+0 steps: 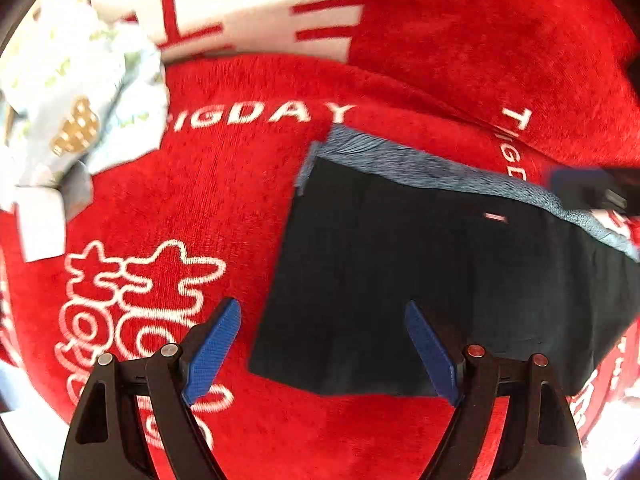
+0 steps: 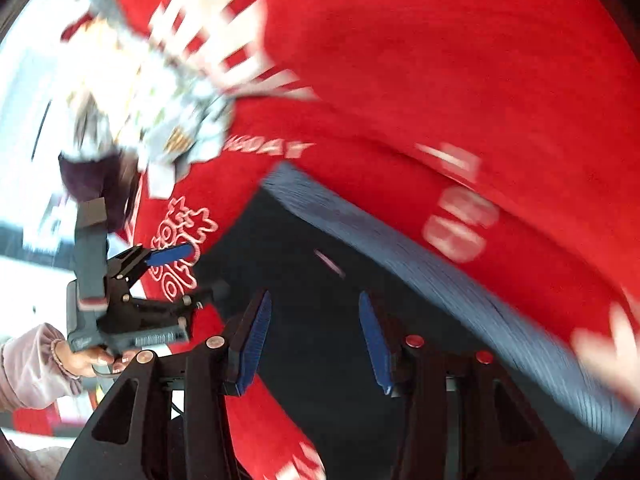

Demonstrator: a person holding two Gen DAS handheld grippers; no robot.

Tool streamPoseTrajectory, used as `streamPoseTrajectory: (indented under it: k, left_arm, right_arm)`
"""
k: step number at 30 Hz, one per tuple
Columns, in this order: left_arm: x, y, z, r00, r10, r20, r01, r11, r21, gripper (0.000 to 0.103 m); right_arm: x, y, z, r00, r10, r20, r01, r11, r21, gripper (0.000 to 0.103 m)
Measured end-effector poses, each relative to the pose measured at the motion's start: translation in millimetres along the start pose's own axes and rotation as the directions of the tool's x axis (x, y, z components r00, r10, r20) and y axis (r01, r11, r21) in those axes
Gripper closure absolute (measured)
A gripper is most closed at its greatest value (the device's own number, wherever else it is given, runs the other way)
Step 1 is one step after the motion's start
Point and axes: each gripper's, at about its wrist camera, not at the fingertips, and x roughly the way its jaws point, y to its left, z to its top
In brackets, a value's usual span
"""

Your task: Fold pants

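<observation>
Dark navy pants (image 1: 420, 272) lie folded into a flat rectangle on a red blanket (image 1: 224, 184), with a blue-grey fleecy lining showing along the far edge (image 1: 420, 160). My left gripper (image 1: 324, 316) is open and empty, hovering over the pants' near left edge. My right gripper (image 2: 316, 312) is open and empty above the pants (image 2: 320, 256); this view is motion-blurred. The left gripper also shows in the right wrist view (image 2: 192, 268), held in a hand at the left. Part of the right gripper shows at the right edge of the left wrist view (image 1: 592, 192).
The red blanket carries white lettering and characters (image 1: 136, 296). A pale blue patterned garment (image 1: 76, 92) lies crumpled at the far left, also blurred in the right wrist view (image 2: 160, 120). A fold ridge in the blanket (image 1: 460, 96) runs behind the pants.
</observation>
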Motion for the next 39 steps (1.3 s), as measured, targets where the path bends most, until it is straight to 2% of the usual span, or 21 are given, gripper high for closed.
streamPoseTrajectory:
  k: [4, 7, 9, 11, 13, 16, 19, 21, 23, 24, 25, 27, 30, 32, 34, 36, 38, 39]
  left_arm:
    - [20, 20, 3, 0.988, -0.147, -0.039, 0.150, 0.987, 0.065, 0.017]
    - [23, 24, 1, 0.965, -0.261, -0.039, 0.264, 0.960, 0.098, 0.017]
    - [24, 26, 1, 0.948, -0.316, -0.038, 0.319, 0.942, 0.108, 0.018]
    - [28, 28, 2, 0.938, -0.343, -0.045, 0.346, 0.931, 0.113, 0.018]
    - [32, 28, 1, 0.939, -0.341, -0.044, 0.344, 0.932, 0.117, 0.018]
    - [33, 32, 2, 0.936, -0.351, -0.038, 0.353, 0.929, 0.112, 0.018]
    - [32, 42, 3, 0.921, -0.388, -0.044, 0.390, 0.916, 0.093, 0.018]
    - [33, 48, 8, 0.911, -0.409, -0.047, 0.412, 0.908, 0.083, 0.024]
    - [35, 49, 9, 0.915, -0.400, -0.050, 0.403, 0.911, 0.084, 0.027]
    - [35, 49, 10, 0.922, -0.385, -0.044, 0.388, 0.918, 0.088, 0.040]
    - [35, 48, 11, 0.928, -0.369, -0.044, 0.372, 0.924, 0.088, 0.054]
    - [36, 52, 12, 0.927, -0.372, -0.039, 0.374, 0.925, 0.070, 0.067]
    - [23, 58, 6, 0.916, -0.400, -0.010, 0.400, 0.914, 0.074, 0.068]
    - [12, 53, -2, 0.921, -0.388, -0.008, 0.387, 0.915, 0.112, 0.068]
    - [6, 51, -13, 0.928, -0.373, -0.015, 0.372, 0.918, 0.136, 0.068]
    - [6, 55, -24, 0.938, -0.346, -0.021, 0.345, 0.929, 0.134, 0.068]
    - [14, 62, -34, 0.953, -0.303, -0.021, 0.303, 0.947, 0.104, 0.068]
    - [16, 66, -34, 0.955, -0.296, -0.022, 0.297, 0.952, 0.075, 0.067]
  right_arm:
    - [56, 20, 52, 0.995, -0.058, -0.079, 0.048, 0.992, -0.120, 0.053]
    - [85, 22, 69, 0.986, -0.107, -0.126, 0.083, 0.979, -0.186, 0.053]
    - [99, 22, 76, 0.983, -0.106, -0.152, 0.073, 0.975, -0.210, 0.053]
    - [109, 22, 78, 0.977, -0.107, -0.185, 0.064, 0.972, -0.225, 0.053]
    - [117, 22, 81, 0.969, -0.143, -0.203, 0.091, 0.966, -0.243, 0.053]
    - [121, 18, 87, 0.965, -0.148, -0.215, 0.102, 0.972, -0.213, 0.053]
    - [116, 14, 91, 0.971, -0.136, -0.195, 0.101, 0.978, -0.182, 0.050]
    - [121, 11, 91, 0.965, -0.096, -0.244, 0.056, 0.984, -0.168, 0.048]
    - [128, 12, 88, 0.955, -0.095, -0.280, 0.049, 0.984, -0.169, 0.051]
    - [127, 13, 88, 0.959, -0.068, -0.275, 0.028, 0.989, -0.147, 0.070]
    - [121, 15, 88, 0.964, -0.073, -0.256, 0.037, 0.989, -0.141, 0.079]
    - [103, 20, 86, 0.976, -0.097, -0.195, 0.063, 0.983, -0.172, 0.093]
    - [77, 22, 83, 0.987, -0.031, -0.161, 0.008, 0.990, -0.142, 0.095]
    - [66, 30, 82, 0.986, 0.021, -0.164, -0.043, 0.991, -0.128, 0.095]
    - [65, 41, 82, 0.983, 0.039, -0.180, -0.065, 0.988, -0.142, 0.095]
    - [80, 57, 84, 0.980, 0.031, -0.196, -0.064, 0.984, -0.165, 0.095]
    - [100, 55, 89, 0.978, -0.005, -0.209, -0.030, 0.986, -0.162, 0.095]
    - [110, 51, 91, 0.976, -0.035, -0.215, 0.002, 0.988, -0.152, 0.095]
